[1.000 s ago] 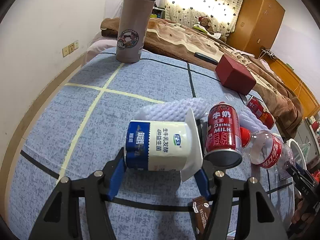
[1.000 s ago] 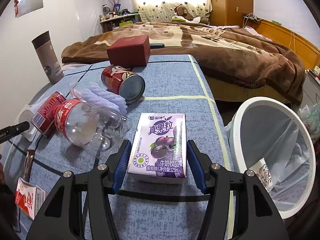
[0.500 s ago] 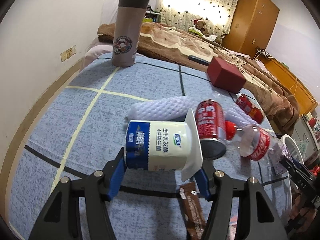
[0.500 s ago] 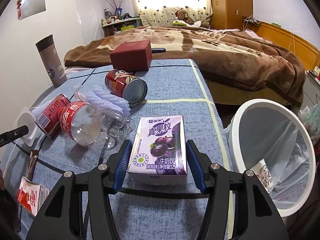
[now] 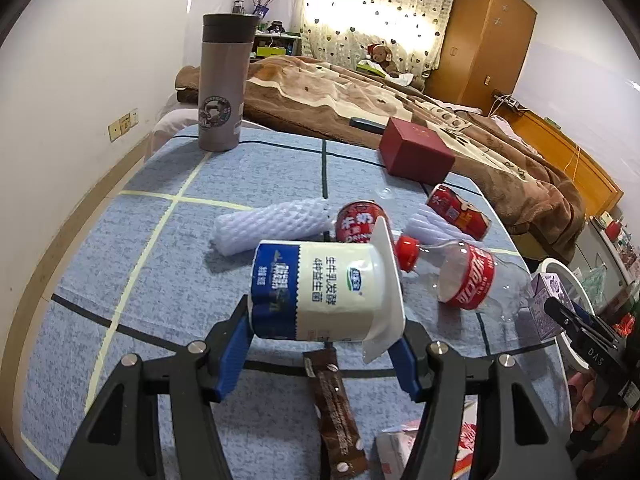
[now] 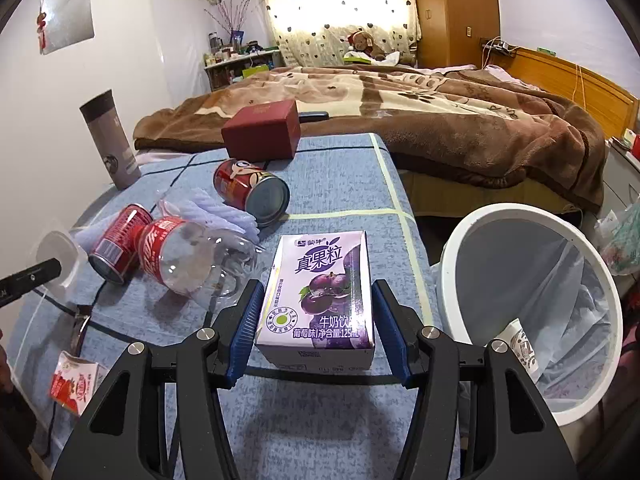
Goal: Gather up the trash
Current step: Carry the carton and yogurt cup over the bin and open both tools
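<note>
My left gripper (image 5: pixel 324 350) has its jaws clamped end to end on a yogurt cup (image 5: pixel 320 292), lifted above the desk (image 5: pixel 248 176). My right gripper (image 6: pixel 316 330) squeezes the purple milk carton (image 6: pixel 320 300) by its sides beside the bin (image 6: pixel 472 232). Both look light and crushable, so I'd grip gently.

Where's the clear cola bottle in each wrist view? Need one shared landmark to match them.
Left wrist: the bottle lies on its side right of centre, red cap toward the yogurt cup.
Right wrist: the bottle lies left of centre, left of the purple carton.
Shared landmark: the red box at the table's far edge, by the bed.
</note>
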Motion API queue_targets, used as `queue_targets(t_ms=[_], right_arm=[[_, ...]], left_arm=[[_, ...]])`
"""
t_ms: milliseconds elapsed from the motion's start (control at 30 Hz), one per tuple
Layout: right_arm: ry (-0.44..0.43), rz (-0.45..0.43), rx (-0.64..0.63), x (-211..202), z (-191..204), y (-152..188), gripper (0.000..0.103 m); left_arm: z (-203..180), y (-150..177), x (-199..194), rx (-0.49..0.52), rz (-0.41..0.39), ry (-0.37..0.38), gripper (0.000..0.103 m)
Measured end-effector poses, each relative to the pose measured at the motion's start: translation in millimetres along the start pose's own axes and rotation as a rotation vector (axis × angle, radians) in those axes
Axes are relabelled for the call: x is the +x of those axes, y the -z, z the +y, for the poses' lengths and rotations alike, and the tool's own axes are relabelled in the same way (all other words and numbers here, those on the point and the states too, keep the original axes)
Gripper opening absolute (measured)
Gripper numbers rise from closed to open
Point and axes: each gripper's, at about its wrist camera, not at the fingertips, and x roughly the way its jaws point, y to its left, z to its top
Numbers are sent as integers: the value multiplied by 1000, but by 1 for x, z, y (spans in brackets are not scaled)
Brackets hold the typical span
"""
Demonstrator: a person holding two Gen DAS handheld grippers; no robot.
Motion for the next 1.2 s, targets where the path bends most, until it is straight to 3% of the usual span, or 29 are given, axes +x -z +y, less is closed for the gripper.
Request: queue_targets(t_ms=[400, 1200], right_arm=[[-22, -43, 8, -21, -9, -2, 56], [112, -105, 94, -68, -98, 3, 56]], left_arm=[[-31, 2, -26, 48, -40, 32, 64], [-199, 4, -12, 262, -14, 244, 64]])
